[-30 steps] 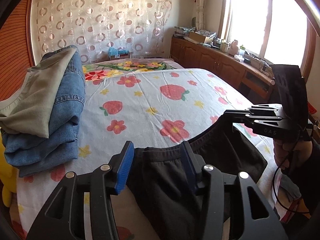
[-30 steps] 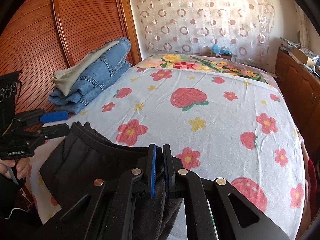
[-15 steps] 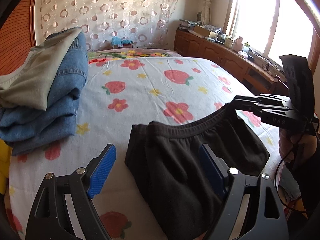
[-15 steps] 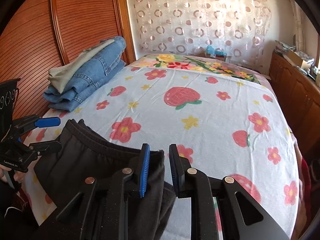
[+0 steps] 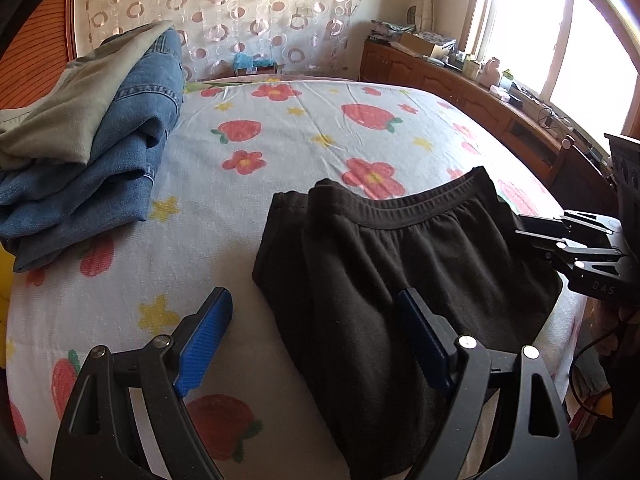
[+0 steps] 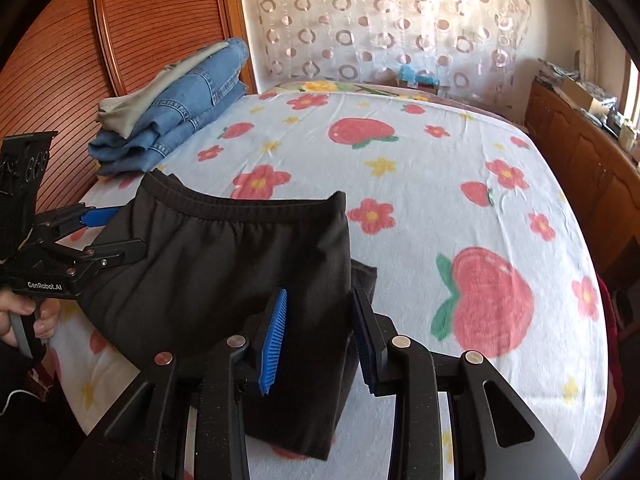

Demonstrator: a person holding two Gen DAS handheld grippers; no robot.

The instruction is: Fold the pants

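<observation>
Left gripper (image 5: 316, 332) stands with its jaws wide apart over the near edge of the black pants (image 5: 400, 264), one blue pad on bare sheet, the other above the cloth; nothing is clamped. Right gripper (image 6: 320, 332): jaws opening, a fold of the pants between the pads, which I judge no longer press on it. The pants lie on the strawberry-print bed (image 6: 460, 184) at its near edge, waistband (image 5: 420, 210) turned away from me, fabric doubled into a compact bundle. I read the fold as largely made and the garment as being let go; what may be left is a last squaring-up or a move to the stack of folded jeans (image 5: 100, 168), which sits well apart toward the wooden wall (image 6: 120, 40). Hidden or unclear: the near end of the bundle runs under both grippers and out of the frame, so I cannot count the layers or see the leg ends; the window (image 5: 560, 40) is blown out; the person shows only as a hand (image 6: 24, 320) on the left handle
</observation>
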